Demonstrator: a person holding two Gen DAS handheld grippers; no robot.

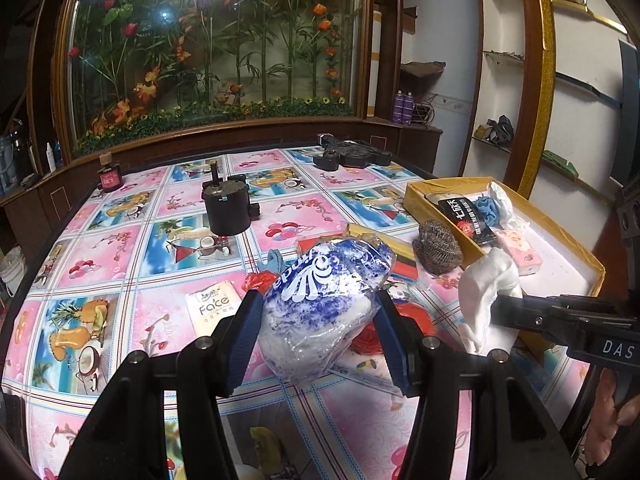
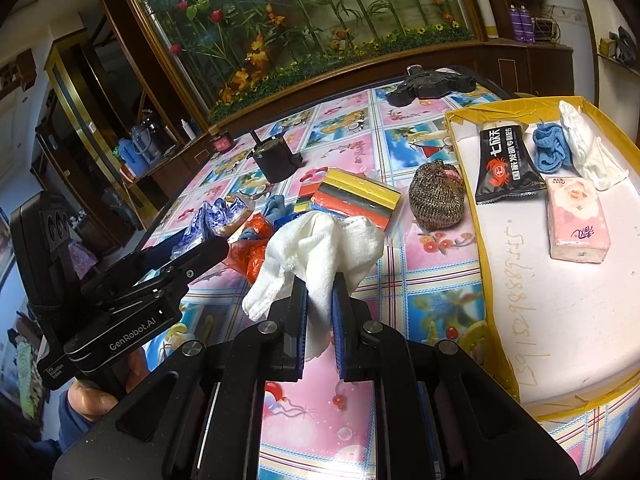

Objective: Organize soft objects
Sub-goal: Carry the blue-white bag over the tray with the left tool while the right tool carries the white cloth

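Behind the desk stands a wide glass display case filled with artificial flowers and bamboo stems, framed in dark wood. A glossy pink and blue patterned cloth covers the desk.

Seen from the left wrist camera, the left hand-held gripper is clamped on a clear plastic bag with blue print, stuffed with something white, and holds it raised above the desk. Both blue pads press into the bag's sides.

From the right wrist camera, the right hand-held gripper is closed tight on a white cloth, which bunches up above the jaws and droops to the left. The same cloth shows in the left view, hanging from that gripper near the box's near corner.

At the right of the desk sits a shallow yellow-rimmed box with a white floor. Inside it lie a black snack packet with a crab logo, a blue cloth, folded white cloth, and a pink tissue pack.

Just left of the box, on the desk, rests a steel wool scrubber. Beside it is a pack of coloured sponges, with an orange-red mesh item nearby. A small tissue pack marked "Face" lies flat near the left gripper.

Farther back stand a black cylindrical device, a flat black gadget, and a small dark red jar at the far left edge.
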